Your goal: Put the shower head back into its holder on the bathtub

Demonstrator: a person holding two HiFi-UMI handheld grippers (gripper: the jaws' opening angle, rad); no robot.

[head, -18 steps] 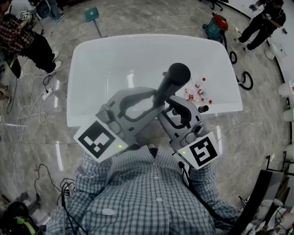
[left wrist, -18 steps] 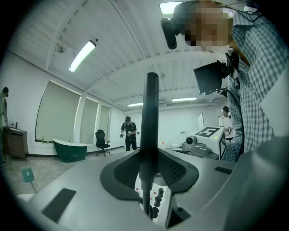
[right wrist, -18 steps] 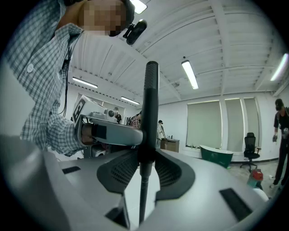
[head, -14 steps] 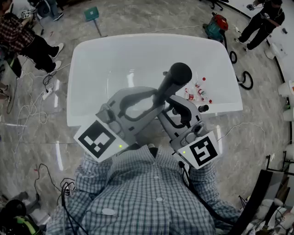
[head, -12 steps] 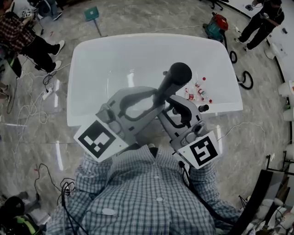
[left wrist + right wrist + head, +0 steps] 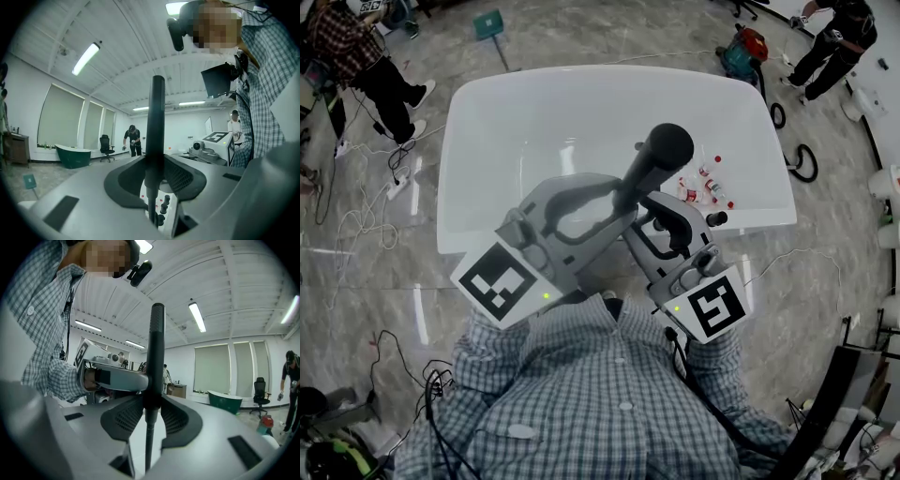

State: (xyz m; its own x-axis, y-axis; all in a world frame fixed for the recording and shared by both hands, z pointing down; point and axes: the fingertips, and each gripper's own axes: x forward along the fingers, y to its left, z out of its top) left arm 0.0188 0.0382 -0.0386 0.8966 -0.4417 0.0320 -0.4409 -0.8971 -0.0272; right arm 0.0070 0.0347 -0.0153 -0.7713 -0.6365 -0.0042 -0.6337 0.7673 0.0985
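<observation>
The black shower head (image 6: 663, 147) stands upright over the near rim of the white bathtub (image 6: 525, 122). Both grippers grasp its handle from opposite sides. My left gripper (image 6: 614, 202) is shut on the handle (image 6: 154, 126), with its dark pads pressed against it. From the right, my right gripper (image 6: 643, 212) is shut on the same handle (image 6: 155, 357). A thin metal hose (image 6: 148, 441) hangs below the handle. Black knobs (image 6: 712, 221) sit on the tub rim just right of the grippers. I cannot make out the holder.
Several small red-capped bottles (image 6: 705, 186) lie on the tub's right rim. People stand at the top left (image 6: 366, 56) and top right (image 6: 830, 42). A red vacuum (image 6: 742, 52) is behind the tub. Cables (image 6: 356, 216) trail over the floor on the left.
Both grippers and the shower head stay almost still. The person at the top left has moved further up the picture.
</observation>
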